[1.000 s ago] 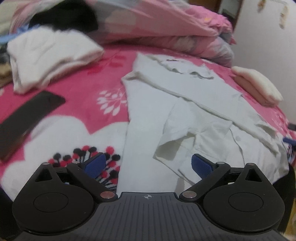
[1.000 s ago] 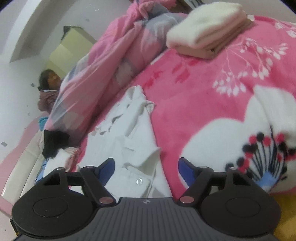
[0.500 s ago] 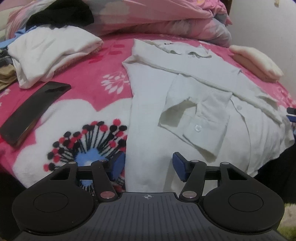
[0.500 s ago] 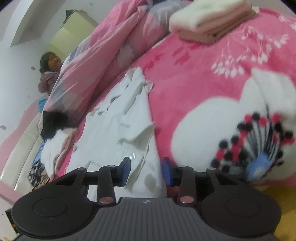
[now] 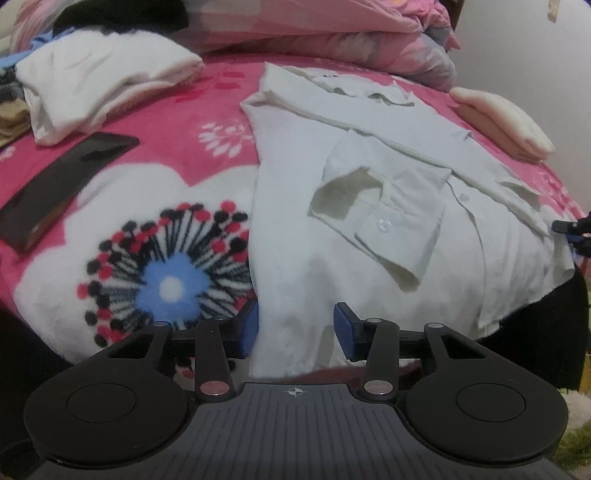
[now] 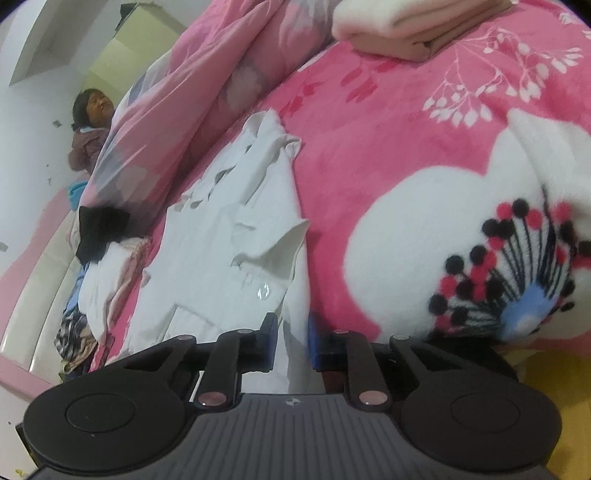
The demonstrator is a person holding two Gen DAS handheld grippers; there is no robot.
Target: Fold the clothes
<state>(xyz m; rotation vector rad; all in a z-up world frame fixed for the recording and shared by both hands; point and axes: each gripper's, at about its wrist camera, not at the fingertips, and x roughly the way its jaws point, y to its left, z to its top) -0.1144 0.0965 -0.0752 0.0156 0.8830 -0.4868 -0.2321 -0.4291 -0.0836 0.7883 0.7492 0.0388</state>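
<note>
Shirt [image 5: 295, 229] work is partway through: the white garment lies spread on the bed's pink flowered blanket [image 5: 207, 107], both sleeves already folded in across the body, collar toward the heaped quilt [image 5: 332, 26] at the far side and hem hanging over the near edge. Judging by that, the lengthwise folds are done and the bottom-to-top fold is what remains — then stacking it with the rest.

Both tools are at the hem. The left gripper [image 5: 295, 325] has the hem cloth between its blue pads, jaws closing but a clear gap still showing on each side. The right gripper [image 6: 293, 341], at the hem's other corner, is closing too, much narrower, with white cloth in the slot; whether the pads press yet I cannot tell.

One folded cream garment [image 6: 402, 22] sits at the bed's far right corner, so at least one piece looks finished. A rumpled white pile [image 5: 96, 85] and some dark clothing near the far left edge probably wait their turn. A dark flat object [image 5: 62, 184] lies by the left edge. Pale walls surround the bed, and a person [image 6: 88, 129] sits against one beyond the quilt.
</note>
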